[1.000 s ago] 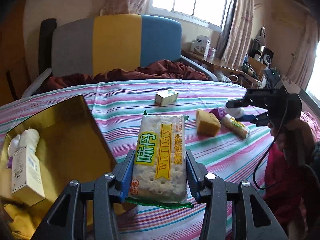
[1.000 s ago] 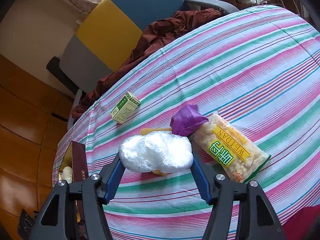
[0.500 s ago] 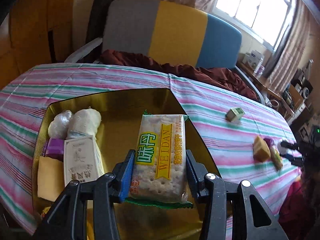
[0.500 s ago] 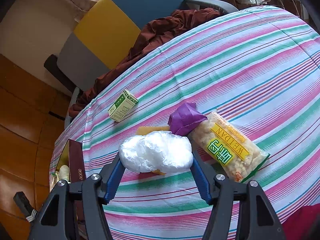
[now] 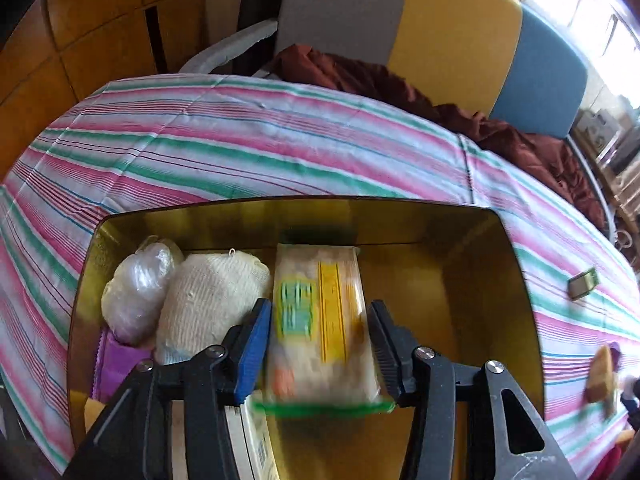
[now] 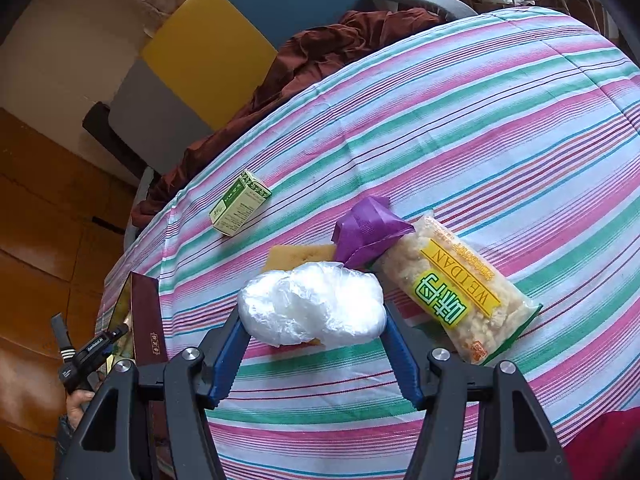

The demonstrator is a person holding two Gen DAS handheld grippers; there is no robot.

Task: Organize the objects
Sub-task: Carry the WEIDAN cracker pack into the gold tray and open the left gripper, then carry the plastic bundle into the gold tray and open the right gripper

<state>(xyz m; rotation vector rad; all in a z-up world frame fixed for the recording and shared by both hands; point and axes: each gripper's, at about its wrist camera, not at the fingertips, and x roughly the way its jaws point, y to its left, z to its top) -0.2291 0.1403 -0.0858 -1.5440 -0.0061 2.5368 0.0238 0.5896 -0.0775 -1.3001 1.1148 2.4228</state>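
My left gripper [image 5: 318,308] hangs over the gold-lined box [image 5: 296,204], its jaws opening. The Weidan cracker pack [image 5: 324,344] is between them, blurred, with a thin gap at each pad. The box holds a clear bag [image 5: 136,292], a cream knitted bundle [image 5: 212,296], a purple packet [image 5: 116,364] and a white carton [image 5: 256,440]. My right gripper [image 6: 313,316] is shut on a white plastic bag [image 6: 312,308] just above the striped tablecloth [image 6: 480,120].
On the cloth beyond the right gripper lie a second cracker pack [image 6: 452,288], a purple packet [image 6: 368,232], a yellow sponge [image 6: 296,256] and a green-white carton [image 6: 240,208]. A grey, yellow and blue chair [image 5: 440,28] with brown cloth [image 5: 360,76] stands behind the table.
The left gripper swung left from the table to above the box and tipped down. Its jaws widened and the cracker pack came loose. The right gripper kept still with its bag.
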